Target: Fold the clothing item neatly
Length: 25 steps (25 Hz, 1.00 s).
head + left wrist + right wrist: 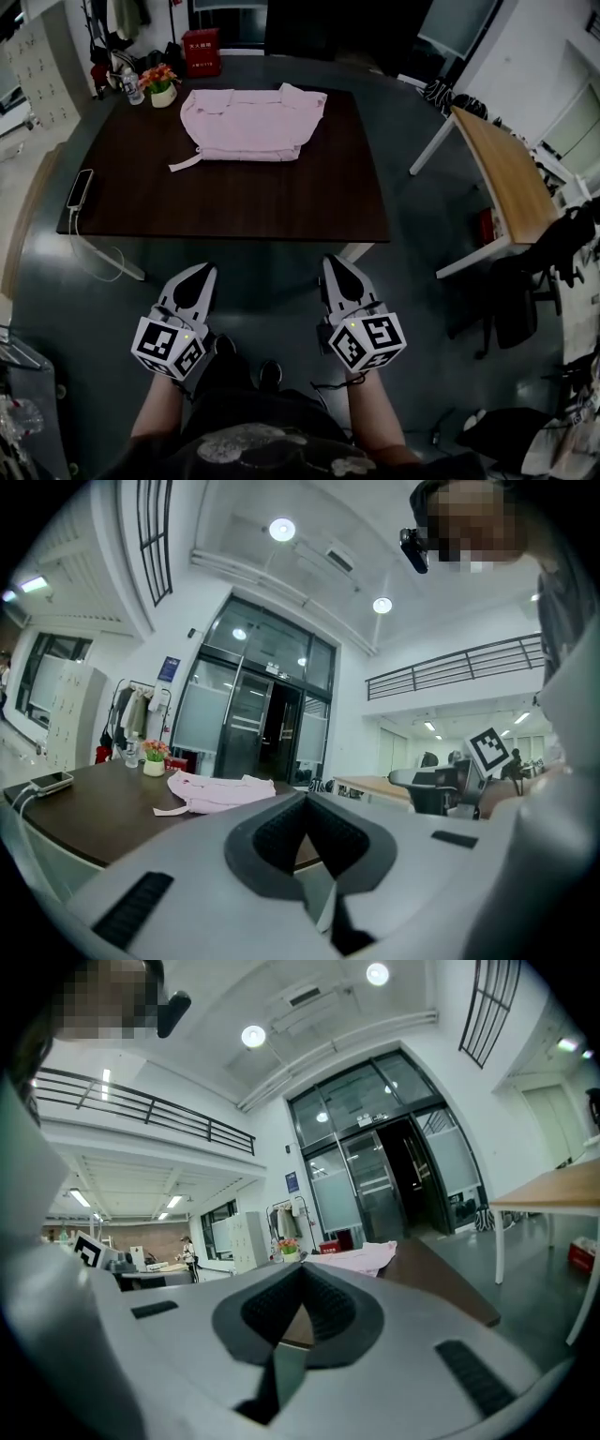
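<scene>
Table [234, 202] ahead, left gripper [203, 272], right gripper [334, 262] — level, closed

Print on the red box [201, 51] beyond the far edge of the dark table [234, 202] is too small to read, as is any label on the bottle [133, 89] at its far left corner. In the left gripper view, the body of the left gripper [302, 803] covers the table's near right part. In the right gripper view, the body of the right gripper [302, 1274] covers much of the table's near side.
</scene>
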Motion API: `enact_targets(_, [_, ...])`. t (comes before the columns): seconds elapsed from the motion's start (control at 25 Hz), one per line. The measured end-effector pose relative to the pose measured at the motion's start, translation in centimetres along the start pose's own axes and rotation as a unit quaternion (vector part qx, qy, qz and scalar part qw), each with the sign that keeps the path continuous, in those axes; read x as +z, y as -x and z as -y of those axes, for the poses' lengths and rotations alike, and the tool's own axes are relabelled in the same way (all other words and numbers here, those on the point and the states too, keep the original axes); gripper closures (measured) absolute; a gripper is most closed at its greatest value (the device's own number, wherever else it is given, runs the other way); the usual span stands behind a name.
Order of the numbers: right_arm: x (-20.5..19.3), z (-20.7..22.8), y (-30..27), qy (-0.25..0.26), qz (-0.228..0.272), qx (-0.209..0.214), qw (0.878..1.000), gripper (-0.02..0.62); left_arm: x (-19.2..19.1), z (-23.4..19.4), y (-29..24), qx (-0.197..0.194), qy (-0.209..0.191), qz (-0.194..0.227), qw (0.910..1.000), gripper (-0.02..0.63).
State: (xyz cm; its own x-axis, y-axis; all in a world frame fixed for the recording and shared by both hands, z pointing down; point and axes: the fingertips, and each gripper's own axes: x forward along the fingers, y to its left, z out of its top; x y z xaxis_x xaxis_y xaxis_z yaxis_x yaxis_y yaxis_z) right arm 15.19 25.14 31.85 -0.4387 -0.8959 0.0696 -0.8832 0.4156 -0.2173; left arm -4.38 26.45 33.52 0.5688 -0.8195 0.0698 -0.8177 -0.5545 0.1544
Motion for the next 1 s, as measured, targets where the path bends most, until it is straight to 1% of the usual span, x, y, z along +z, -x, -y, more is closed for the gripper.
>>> enact_targets(0.12, [-1.4,-1.2,0.7,0.000,-0.017,0.003,1.000,0.601,-0.3,-0.1,1.9,0.007,0.008,-0.001,0.9999,0.595])
enact_targets(0.2, [-2.0,-2.3,0.8,0.006,-0.027,0.009,1.000,0.601,-0.2,0.0,3.1,0.004,0.009,0.005,0.9999,0.595])
enact_targets(0.4, [-3.0,-5.5,0.3,0.021,-0.040,0.015,0.999,0.601,0.0,-0.6,5.9,-0.007,-0.002,0.008,0.9999,0.595])
enact_targets(0.52, [-3.2,-7.7,0.6,0.024,-0.045,0.006,0.999,0.601,0.2,-1.2,7.9,-0.011,0.005,0.005,0.9999,0.595])
enact_targets(0.68, [-3.5,-10.6,2.0,0.035,-0.053,-0.005,0.998,0.601,0.0,-1.8,10.5,-0.028,0.020,-0.002,0.9994,0.595])
enact_targets(0.84, [-4.2,-11.7,3.0,0.039,-0.054,-0.028,0.997,0.601,0.0,-2.4,11.8,-0.046,0.013,-0.005,0.9988,0.595])
enact_targets(1.0, [-5.0,-13.2,3.6,0.040,-0.057,-0.041,0.997,0.602,-0.2,-3.1,12.6,-0.053,0.012,-0.012,0.9984,0.595])
